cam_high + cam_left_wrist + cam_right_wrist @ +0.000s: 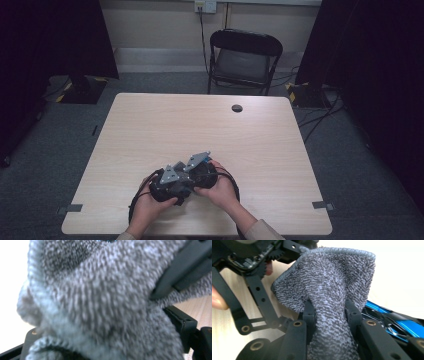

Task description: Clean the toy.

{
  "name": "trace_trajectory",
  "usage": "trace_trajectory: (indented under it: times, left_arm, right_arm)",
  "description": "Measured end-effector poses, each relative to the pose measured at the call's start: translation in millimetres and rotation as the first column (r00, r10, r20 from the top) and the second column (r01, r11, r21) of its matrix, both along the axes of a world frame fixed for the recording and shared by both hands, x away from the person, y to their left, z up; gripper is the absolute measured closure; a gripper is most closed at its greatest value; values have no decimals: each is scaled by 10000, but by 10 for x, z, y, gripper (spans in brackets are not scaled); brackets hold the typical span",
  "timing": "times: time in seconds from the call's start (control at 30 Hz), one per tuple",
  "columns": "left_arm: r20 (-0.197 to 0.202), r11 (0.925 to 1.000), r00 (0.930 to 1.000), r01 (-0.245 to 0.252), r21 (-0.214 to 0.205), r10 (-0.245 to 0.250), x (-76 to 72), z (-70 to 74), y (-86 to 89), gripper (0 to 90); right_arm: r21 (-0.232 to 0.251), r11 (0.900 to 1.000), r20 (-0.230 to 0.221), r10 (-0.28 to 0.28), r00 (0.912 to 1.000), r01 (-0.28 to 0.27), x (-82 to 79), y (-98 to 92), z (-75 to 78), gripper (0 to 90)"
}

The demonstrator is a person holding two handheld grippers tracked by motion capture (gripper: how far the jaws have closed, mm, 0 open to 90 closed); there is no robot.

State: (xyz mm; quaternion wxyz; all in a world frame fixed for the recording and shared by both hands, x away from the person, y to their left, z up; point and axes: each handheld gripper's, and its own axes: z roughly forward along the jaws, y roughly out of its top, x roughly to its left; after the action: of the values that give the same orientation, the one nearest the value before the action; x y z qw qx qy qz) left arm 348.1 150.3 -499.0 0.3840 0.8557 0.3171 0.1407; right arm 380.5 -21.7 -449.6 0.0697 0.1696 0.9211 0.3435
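Note:
A grey terry cloth (329, 285) stands bunched between the jaws of my right gripper (329, 312), which is shut on it. The same cloth (100, 302) hangs right in front of the left gripper view, blurred and very close. My left gripper (105, 340) has its jaws wide apart at the bottom corners of that view, with the cloth lying loosely between them. From above, both hands hold the left gripper (169, 186) and the right gripper (201, 173) pressed close together near the table's front edge. The left gripper's black linkage (259, 297) shows beside the cloth.
The light wooden table (200, 120) has a round cable hole (237, 108) near its far edge. A black folding chair (244, 60) stands behind it. Cables run over the grey floor at the right, and dark curtains flank both sides.

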Motion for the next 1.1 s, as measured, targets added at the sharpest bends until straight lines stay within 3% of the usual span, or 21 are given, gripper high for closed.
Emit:
trace_trajectory:
  times: [0.3, 0.6, 1.1]
  left_arm:
    - [-13, 10000, 10000, -19, -16, 19, -2, -1, -2, 232]
    - [-9, 10000, 10000, -23, 2, 23, -7, 0, 0, 233]
    - [-7, 10000, 10000, -42, -16, 42, -11, -1, 0, 233]
  right_arm:
    - [252, 9981, -113, -557, 9984, 559, 136, -122, 39, 694]
    - [121, 9947, 28, -1022, 9948, 1022, 243, -216, 68, 694]
    - [341, 9727, -296, -2287, 9730, 2297, 492, -515, 15, 695]
